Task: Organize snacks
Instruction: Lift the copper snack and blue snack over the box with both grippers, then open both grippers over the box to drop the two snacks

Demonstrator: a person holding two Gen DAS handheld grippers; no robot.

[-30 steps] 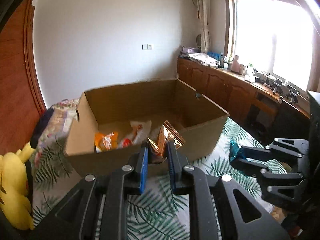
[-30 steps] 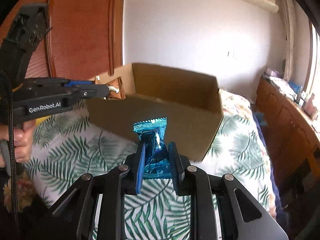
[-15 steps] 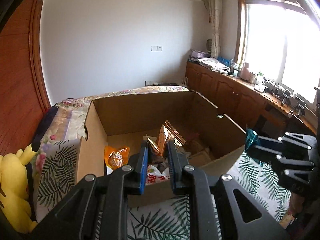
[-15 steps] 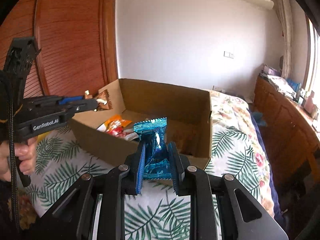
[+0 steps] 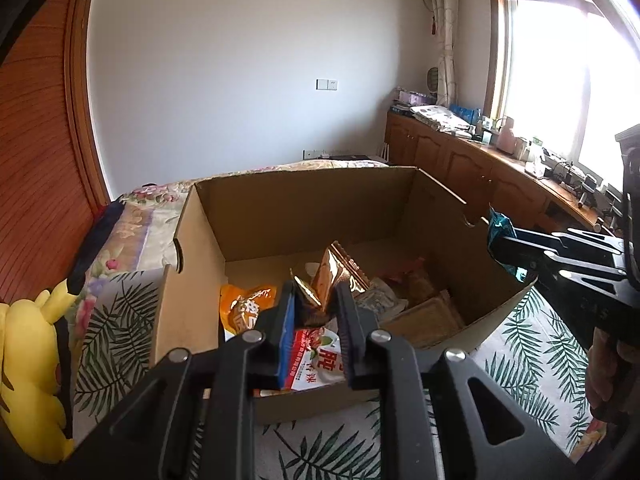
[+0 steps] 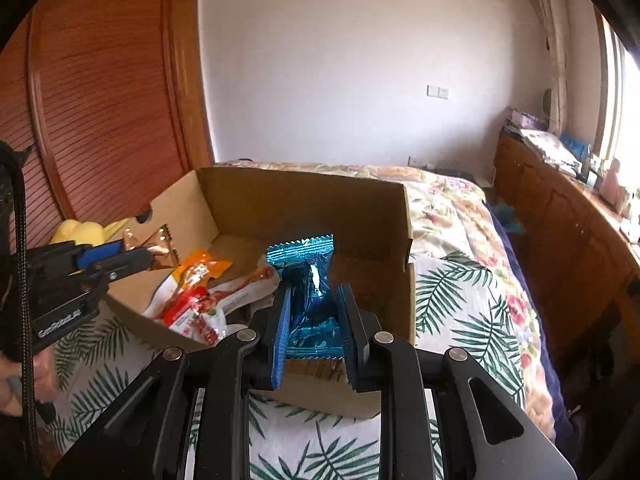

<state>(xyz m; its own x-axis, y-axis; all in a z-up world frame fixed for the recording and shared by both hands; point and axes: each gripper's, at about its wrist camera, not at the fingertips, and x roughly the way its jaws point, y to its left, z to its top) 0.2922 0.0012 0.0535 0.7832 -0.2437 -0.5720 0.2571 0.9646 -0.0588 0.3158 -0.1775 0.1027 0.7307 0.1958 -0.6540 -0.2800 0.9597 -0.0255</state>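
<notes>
Snack packets held over cardboard box (image 5: 400, 196)
A gold packet (image 5: 332, 276) is gripped by the left tool (image 5: 314, 320); a blue packet (image 6: 310, 280) is gripped by the right tool (image 6: 314, 332).

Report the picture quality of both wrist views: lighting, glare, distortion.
Left wrist view: the window is blown out to white, the box interior evenly lit, the left claw sharp; walls bow from fisheye. Right wrist view: glare only at the right edge, foil of the blue packet glints, corners vignetted black, wardrobe curves.

Gold packet (image 5: 332, 276) and blue packet (image 6: 310, 280) held upright over box (image 5: 304, 200).
</notes>
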